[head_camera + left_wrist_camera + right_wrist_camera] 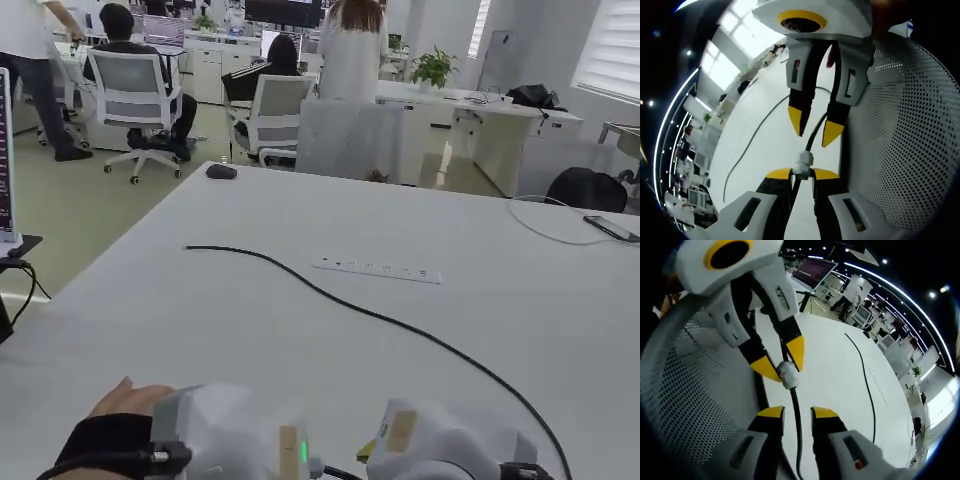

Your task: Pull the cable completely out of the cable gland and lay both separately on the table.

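In the head view, the black cable (400, 325) runs in a long curve across the white desk (200, 320), from a free end at the upper left down toward the near edge. There the left gripper (225, 435) and right gripper (450, 445) face each other. Their jaws are cut off by the bottom of the frame, so nothing of the grip can be read here.

In the left gripper view, the left gripper (802, 175) has its jaws closed in on the white cable gland (802, 162), which sits pinched between the yellow tips. The cable (812, 134) leaves the gland and passes between the jaws of the right gripper (814, 125) opposite.

In the right gripper view, the right gripper (797, 412) straddles the cable (796, 410). Its jaws stand parted, with a gap showing on either side of the cable, so they seem not yet clamped on it. Beyond, the left gripper (781, 361) holds the cable gland (786, 374), with the cable running into it.

Judged from this, the task is at its start. The cable is still threaded through the gland, the pull is not yet done, and neither piece lies apart on the desk. What is left is to clamp, draw the cable out and set both pieces down.
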`<state>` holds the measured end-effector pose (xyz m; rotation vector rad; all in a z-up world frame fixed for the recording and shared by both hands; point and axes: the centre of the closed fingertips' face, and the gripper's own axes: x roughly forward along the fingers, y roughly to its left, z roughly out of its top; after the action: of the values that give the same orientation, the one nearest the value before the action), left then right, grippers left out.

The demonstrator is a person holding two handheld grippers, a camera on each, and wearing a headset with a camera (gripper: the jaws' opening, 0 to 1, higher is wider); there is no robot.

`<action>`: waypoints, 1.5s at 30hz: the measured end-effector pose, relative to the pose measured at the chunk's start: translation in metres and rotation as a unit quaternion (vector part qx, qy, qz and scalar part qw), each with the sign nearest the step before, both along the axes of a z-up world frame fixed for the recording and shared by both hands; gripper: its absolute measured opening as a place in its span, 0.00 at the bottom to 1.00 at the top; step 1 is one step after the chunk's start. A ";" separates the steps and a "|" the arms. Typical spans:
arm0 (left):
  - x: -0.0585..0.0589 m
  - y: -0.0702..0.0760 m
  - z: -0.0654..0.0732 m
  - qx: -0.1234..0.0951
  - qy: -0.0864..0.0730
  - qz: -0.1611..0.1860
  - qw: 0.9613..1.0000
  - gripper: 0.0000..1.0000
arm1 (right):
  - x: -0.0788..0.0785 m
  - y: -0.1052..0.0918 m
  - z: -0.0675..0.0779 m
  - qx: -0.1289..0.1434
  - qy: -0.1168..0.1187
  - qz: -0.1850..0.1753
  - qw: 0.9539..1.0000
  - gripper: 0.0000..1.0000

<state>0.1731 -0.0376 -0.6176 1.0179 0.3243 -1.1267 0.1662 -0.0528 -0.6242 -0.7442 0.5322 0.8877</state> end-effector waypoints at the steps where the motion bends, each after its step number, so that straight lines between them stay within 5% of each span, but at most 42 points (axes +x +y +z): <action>1: -0.001 -0.001 0.000 0.000 0.000 -0.002 1.000 0.16 | -0.001 0.004 0.004 0.009 -0.007 0.010 1.000 0.18; 6: -0.003 -0.003 0.000 0.000 0.000 -0.010 1.000 0.16 | -0.003 0.003 0.000 -0.001 -0.001 0.016 1.000 0.05; 10: -0.003 -0.004 -0.001 -0.001 0.002 -0.012 1.000 0.16 | -0.002 0.001 -0.001 0.007 0.005 0.007 1.000 0.05; 13: 0.002 0.000 0.000 0.003 -0.003 -0.001 1.000 0.16 | 0.000 -0.018 -0.015 -0.042 0.026 -0.026 0.998 0.05; 16: 0.001 -0.002 0.002 -0.008 0.002 0.002 1.000 0.16 | 0.003 -0.022 -0.015 -0.024 0.031 -0.047 0.998 0.05; 19: 0.004 0.001 0.002 -0.006 0.001 0.009 1.000 0.16 | 0.002 -0.036 -0.025 -0.061 0.050 -0.069 0.994 0.05; 23: 0.004 0.002 0.001 -0.003 0.001 0.012 1.000 0.16 | 0.000 -0.040 -0.028 -0.069 0.060 -0.076 0.993 0.06; 26: 0.002 0.000 0.001 -0.005 0.003 0.007 1.000 0.16 | 0.004 -0.022 -0.017 -0.034 0.033 -0.052 0.998 0.23; 31: -0.008 -0.008 0.000 0.001 -0.006 -0.030 1.000 0.16 | -0.003 0.006 0.003 0.005 -0.007 0.014 1.000 0.16; 34: -0.010 -0.010 0.001 0.005 -0.014 -0.039 0.999 0.16 | -0.006 0.000 -0.005 -0.024 0.002 0.022 0.999 0.06; 40: -0.008 -0.008 0.001 0.004 -0.013 -0.032 0.999 0.16 | -0.003 -0.001 -0.005 -0.018 0.004 0.010 1.000 0.04; 45: 0.001 -0.001 0.005 -0.004 -0.012 0.000 1.000 0.16 | 0.000 -0.033 -0.024 -0.067 0.041 -0.056 0.995 0.04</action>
<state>0.1745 -0.0387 -0.6129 1.0237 0.2993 -1.1146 0.1665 -0.0859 -0.6477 -0.7945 0.7051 0.7851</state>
